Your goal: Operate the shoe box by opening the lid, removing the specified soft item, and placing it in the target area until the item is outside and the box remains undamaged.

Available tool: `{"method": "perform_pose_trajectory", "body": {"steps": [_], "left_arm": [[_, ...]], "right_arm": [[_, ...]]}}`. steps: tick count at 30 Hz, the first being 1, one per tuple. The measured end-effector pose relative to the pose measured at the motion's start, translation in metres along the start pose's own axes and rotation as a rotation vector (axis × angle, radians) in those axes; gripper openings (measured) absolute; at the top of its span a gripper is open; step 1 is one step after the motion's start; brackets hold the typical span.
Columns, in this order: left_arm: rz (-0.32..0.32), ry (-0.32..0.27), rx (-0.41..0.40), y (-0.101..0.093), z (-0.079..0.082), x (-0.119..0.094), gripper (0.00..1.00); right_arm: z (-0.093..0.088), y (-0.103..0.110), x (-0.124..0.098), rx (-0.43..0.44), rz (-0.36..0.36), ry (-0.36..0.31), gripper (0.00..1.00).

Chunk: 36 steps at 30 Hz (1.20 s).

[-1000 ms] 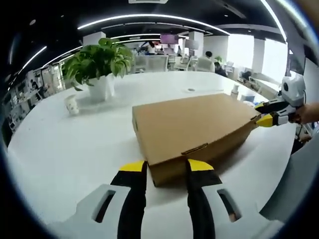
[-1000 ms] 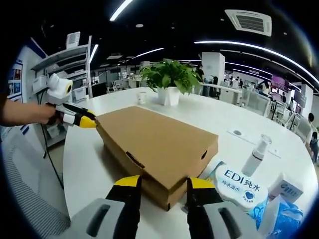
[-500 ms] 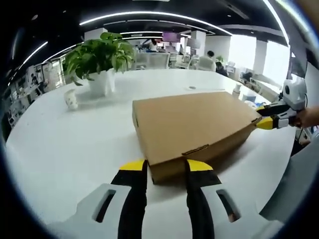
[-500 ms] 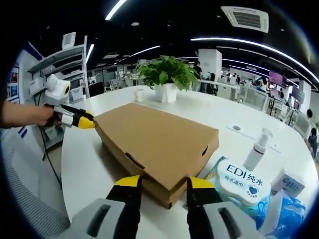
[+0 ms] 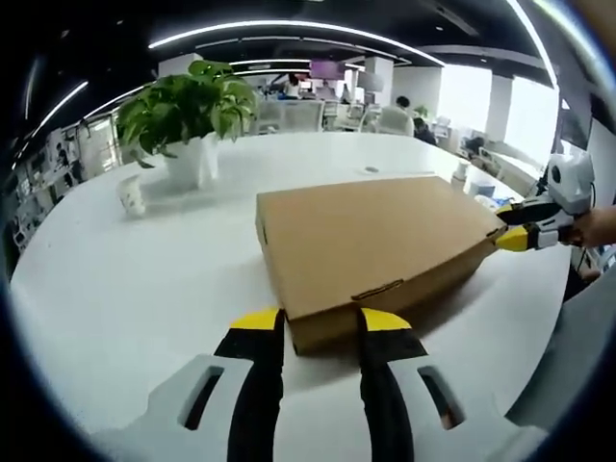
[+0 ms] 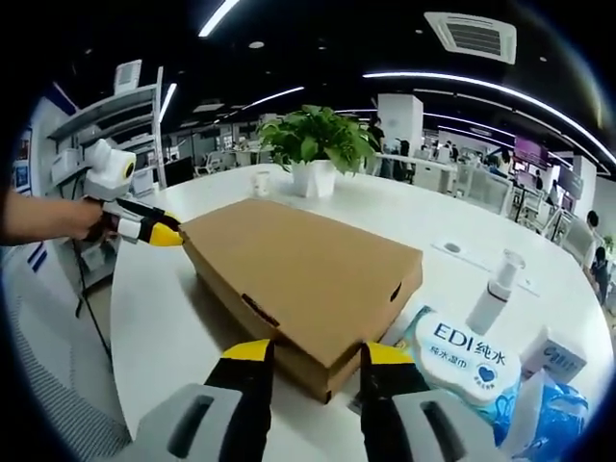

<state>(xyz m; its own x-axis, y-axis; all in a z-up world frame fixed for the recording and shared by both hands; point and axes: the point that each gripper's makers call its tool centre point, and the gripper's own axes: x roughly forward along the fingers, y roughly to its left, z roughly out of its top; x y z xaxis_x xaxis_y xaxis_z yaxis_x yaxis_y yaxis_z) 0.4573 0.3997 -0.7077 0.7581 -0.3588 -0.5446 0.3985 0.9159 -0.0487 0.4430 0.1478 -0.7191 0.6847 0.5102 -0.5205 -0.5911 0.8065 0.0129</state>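
Cardboard shoe box [image 5: 371,245], lid down and flat on the white counter [image 5: 125,289], with a potted plant [image 5: 188,115] and small cup [image 5: 130,195] well behind to the left, a wet-wipes pack [image 6: 462,356] and pump bottle [image 6: 496,294] just beside its right end. Best lifted evenly: slip both tips under the lid's edge at opposite ends, raise together and slowly, avoid prying one corner or creasing the tuck flap. Left gripper [image 5: 320,322] low at the near short end, fingers apart and empty astride the box edge; right gripper [image 6: 316,354] likewise spread, unloaded, at the other end.
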Motion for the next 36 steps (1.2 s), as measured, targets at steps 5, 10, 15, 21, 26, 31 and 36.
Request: {"method": "perform_pose_trajectory", "body": {"steps": [5, 10, 15, 21, 26, 31, 36], "left_arm": [[-0.008, 0.002, 0.008, 0.003, 0.004, 0.006, 0.29], [-0.016, 0.007, 0.014, 0.007, 0.008, 0.012, 0.29], [-0.021, 0.010, 0.017, 0.011, 0.011, 0.016, 0.29], [-0.023, 0.008, 0.008, 0.014, 0.013, 0.021, 0.29], [-0.022, 0.006, 0.005, 0.017, 0.015, 0.025, 0.29], [-0.019, 0.005, -0.001, 0.016, 0.015, 0.025, 0.29], [-0.017, 0.005, -0.006, 0.017, 0.015, 0.026, 0.28]], "right_arm": [[0.003, -0.003, 0.005, 0.006, -0.009, 0.002, 0.32], [0.006, -0.006, 0.009, 0.011, -0.015, 0.002, 0.32], [0.008, -0.008, 0.013, 0.015, -0.020, 0.003, 0.33], [0.010, -0.012, 0.017, 0.019, -0.024, 0.004, 0.33], [0.013, -0.015, 0.020, 0.025, -0.023, 0.007, 0.33], [0.012, -0.015, 0.019, 0.031, -0.025, 0.011, 0.32], [0.012, -0.014, 0.019, 0.042, -0.024, 0.008, 0.32]]}}
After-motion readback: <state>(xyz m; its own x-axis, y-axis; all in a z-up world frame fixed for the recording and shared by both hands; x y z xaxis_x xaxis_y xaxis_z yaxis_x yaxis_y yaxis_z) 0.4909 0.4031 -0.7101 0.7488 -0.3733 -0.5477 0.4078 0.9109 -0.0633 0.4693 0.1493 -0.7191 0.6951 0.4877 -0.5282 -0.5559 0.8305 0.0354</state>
